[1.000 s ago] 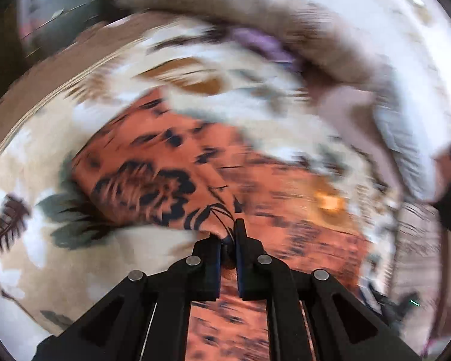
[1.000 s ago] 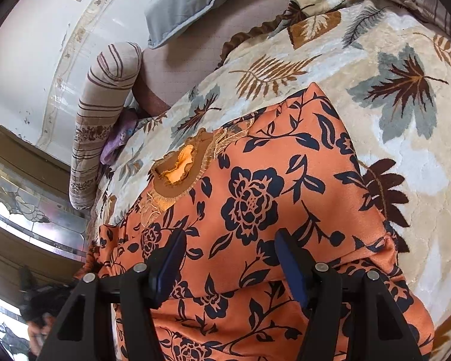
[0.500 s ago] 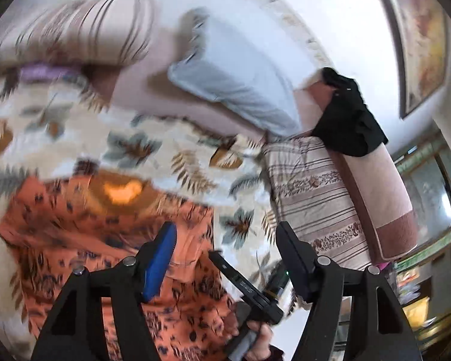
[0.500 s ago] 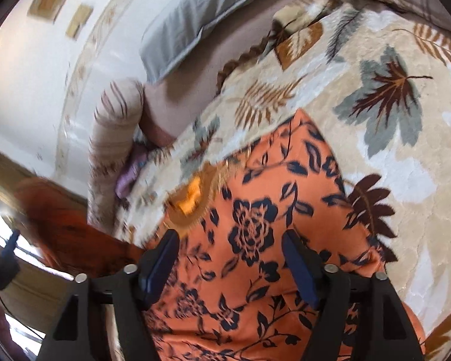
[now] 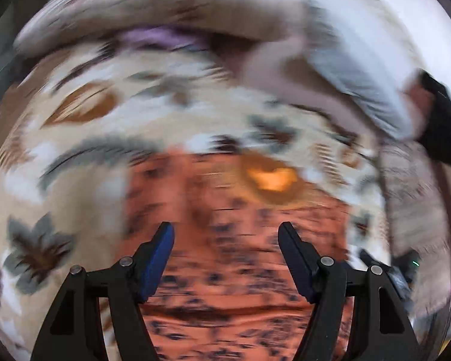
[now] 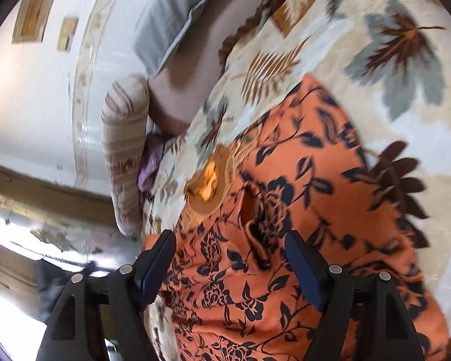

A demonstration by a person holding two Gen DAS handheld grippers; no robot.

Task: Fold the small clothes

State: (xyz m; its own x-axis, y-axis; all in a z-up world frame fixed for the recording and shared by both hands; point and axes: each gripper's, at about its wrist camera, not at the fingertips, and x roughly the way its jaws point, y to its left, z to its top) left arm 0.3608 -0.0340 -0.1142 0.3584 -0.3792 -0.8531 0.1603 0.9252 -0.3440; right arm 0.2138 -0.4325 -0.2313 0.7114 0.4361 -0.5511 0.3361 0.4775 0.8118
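– Dress (image 6: pixel 303 240) spot? Flat on the leaf blanket (image 6: pixel 406 96), neck patch toward the striped bolster (image 6: pixel 123 156).
– And the claws?
– Left claw (image 5: pixel 225 258) has just been opening, wide now, nothing in it, over the dress. Right claw (image 6: pixel 230 266) also just opened, wide, empty, above the cloth.

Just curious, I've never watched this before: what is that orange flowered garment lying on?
The orange flowered garment lies on a cream blanket printed with grey and brown leaves, which shows all around it. Whatever lies beneath the garment itself is covered.
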